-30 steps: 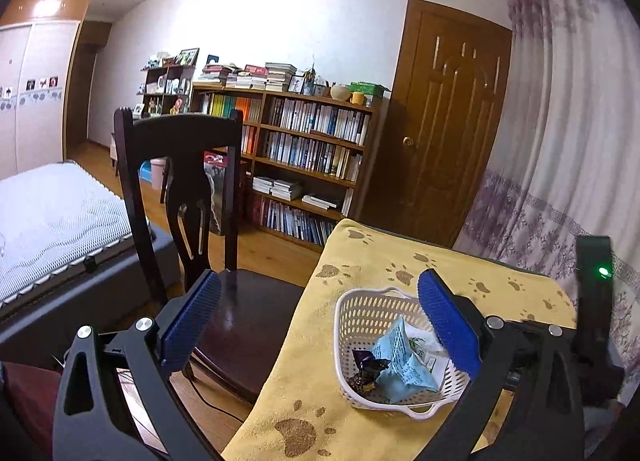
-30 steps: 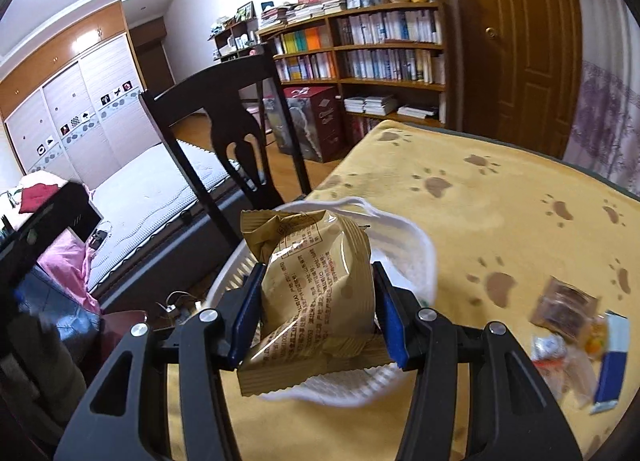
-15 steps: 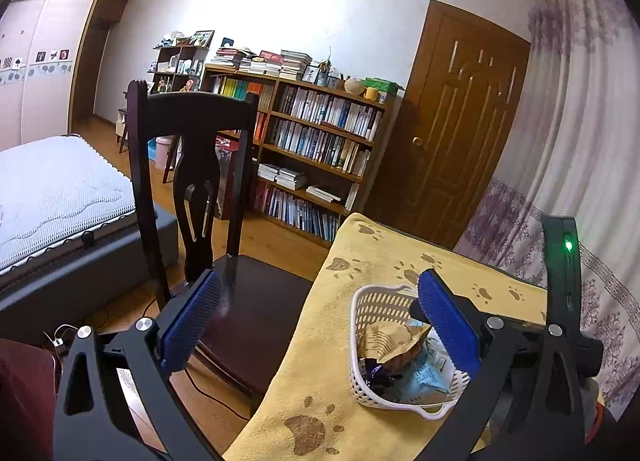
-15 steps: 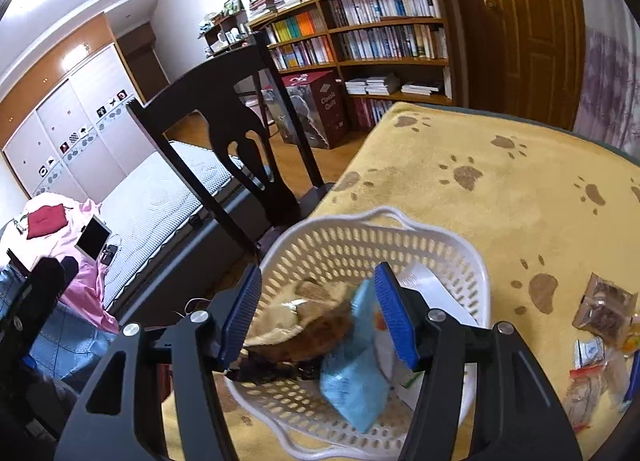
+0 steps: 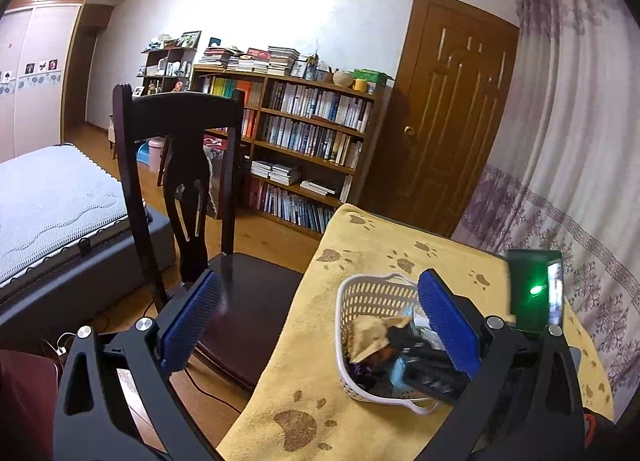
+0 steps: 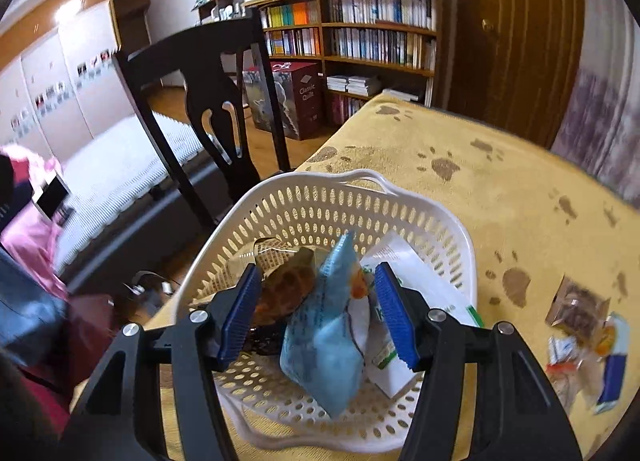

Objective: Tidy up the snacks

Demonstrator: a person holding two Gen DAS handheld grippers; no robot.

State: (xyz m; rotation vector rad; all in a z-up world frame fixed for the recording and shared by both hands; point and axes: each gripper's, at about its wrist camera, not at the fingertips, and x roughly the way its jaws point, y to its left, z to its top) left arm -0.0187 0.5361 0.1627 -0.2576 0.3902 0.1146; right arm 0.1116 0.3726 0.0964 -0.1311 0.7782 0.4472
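right gripper [image 6: 316, 317] over the basket [image 6: 400, 197], jaws apart, gripping nothing — drop-off step looks done. left gripper [image 5: 320, 325] wide open, empty. next — loose snacks [image 6: 580, 337] beside basket.

Bookshelf [image 5: 304, 149], wooden door [image 5: 452, 117], dark chair [image 5: 180, 165], bed [image 5: 48, 197]

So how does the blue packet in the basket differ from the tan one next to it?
The blue packet is pale blue and stands upright on its end near the basket's middle. The tan packet is brownish with a printed biscuit picture, and lies lower, tilted toward the basket's left wall. The blue one looks puffier. Both are sealed snack packets inside the white basket, between the open right claw fingers.
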